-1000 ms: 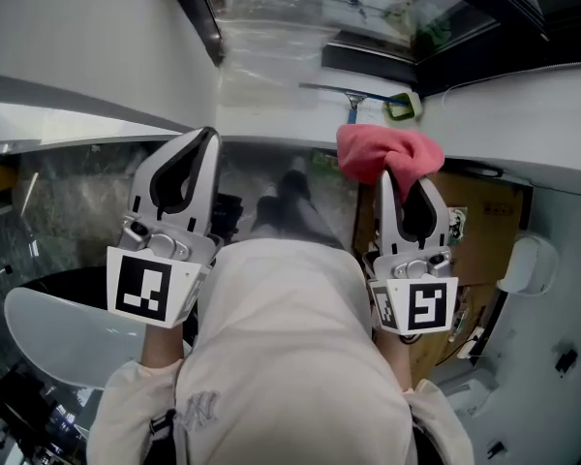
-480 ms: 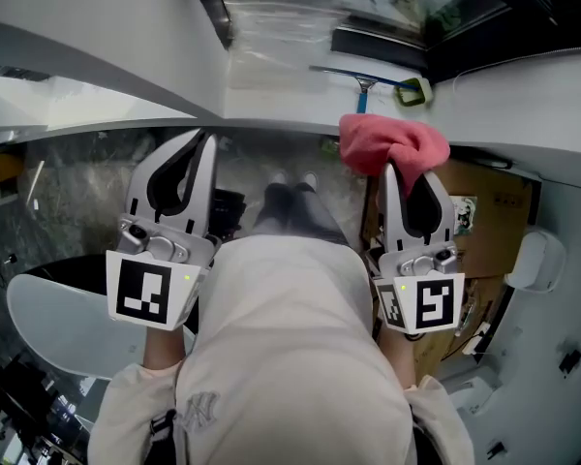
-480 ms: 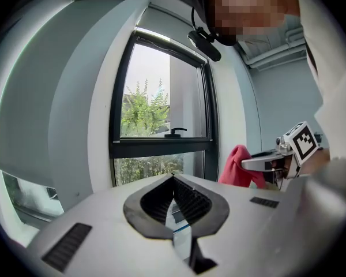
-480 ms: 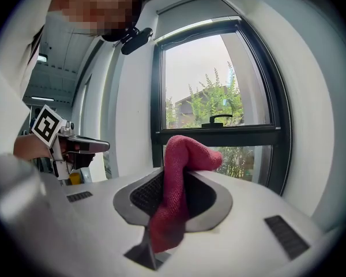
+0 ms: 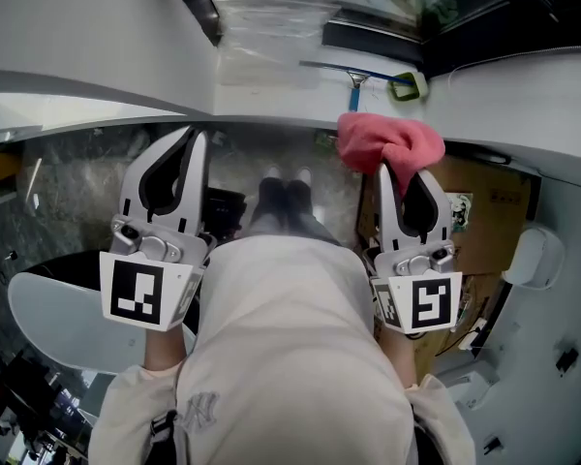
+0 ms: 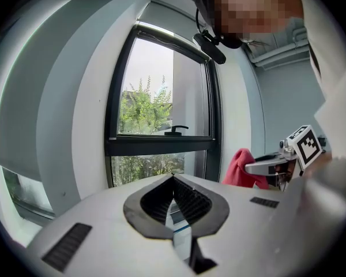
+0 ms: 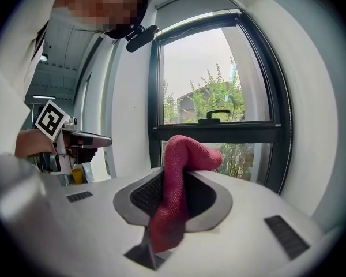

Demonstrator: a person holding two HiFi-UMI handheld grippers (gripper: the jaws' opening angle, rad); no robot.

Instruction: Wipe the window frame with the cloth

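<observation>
Clamping the pink cloth (image 5: 387, 141), right hand-held gripper (image 5: 405, 174) holds it up facing the black window frame (image 6: 161, 145); left hand-held gripper (image 5: 191, 136) narrow, jaws together, empty.

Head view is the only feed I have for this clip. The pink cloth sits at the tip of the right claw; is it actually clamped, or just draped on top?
Observer: Clamped. In the right gripper view the cloth runs down between the jaws of the right claw, which are shut on it, and a bunch of it folds over the tips.
Operator: And the left claw, is it carrying anything?
Observer: No. The left claw is shut with nothing between its jaws.
Operator: What lies ahead of them?
Observer: A black window frame with a handle on its crossbar, and greenery outside.
</observation>
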